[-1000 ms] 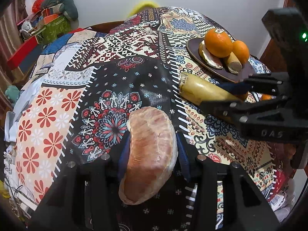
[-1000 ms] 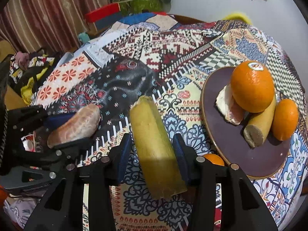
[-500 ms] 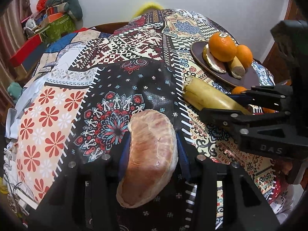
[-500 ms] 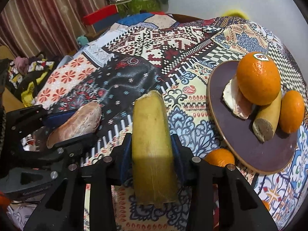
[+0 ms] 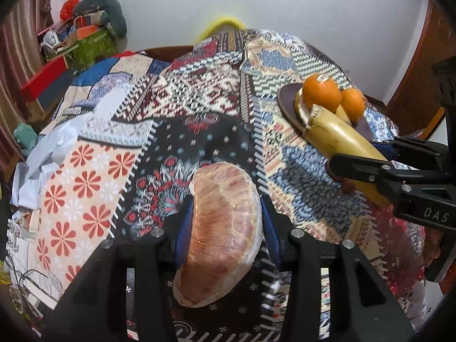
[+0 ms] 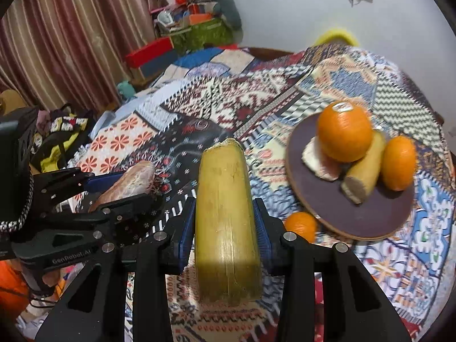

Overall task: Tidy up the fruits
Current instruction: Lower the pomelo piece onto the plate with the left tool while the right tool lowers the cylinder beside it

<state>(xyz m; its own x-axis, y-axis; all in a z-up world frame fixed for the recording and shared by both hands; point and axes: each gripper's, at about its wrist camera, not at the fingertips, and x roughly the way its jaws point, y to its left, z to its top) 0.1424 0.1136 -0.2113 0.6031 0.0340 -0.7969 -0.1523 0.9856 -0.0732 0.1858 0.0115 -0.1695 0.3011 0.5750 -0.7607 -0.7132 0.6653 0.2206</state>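
Left wrist view: the left gripper [image 5: 223,219] is clamped on a pink peeled pomelo wedge [image 5: 222,233], its blue pads [image 5: 182,228] pressed to both sides, the wedge held above the patterned cloth [image 5: 94,176]. At 3 o'clock the right gripper [image 5: 379,156] grips a yellow cane piece [image 5: 339,139], whose frayed end points toward the plate [image 5: 287,105] at 1 o'clock.

Right wrist view: the right gripper [image 6: 225,228] is closed around the cane piece [image 6: 225,216], which stands lengthwise between the pads [image 6: 260,228] and is lifted off the cloth [image 6: 199,105]. At 9 o'clock the left gripper [image 6: 125,183] holds the wedge [image 6: 128,182]. A small orange [image 6: 300,225] lies on the cloth just beside the plate's near rim, at 3 o'clock. Farther, at 2 o'clock, the dark plate [image 6: 364,213] carries a big orange [image 6: 344,131] with a sticker, resting on a second wedge [image 6: 319,159] and a short cane piece [image 6: 364,168]; another orange [image 6: 399,162] lies touching that short piece on its far side. Beyond the table, a curtain [image 6: 71,34] hangs at 10 o'clock and a heap of boxes [image 6: 196,28] sits at 12.
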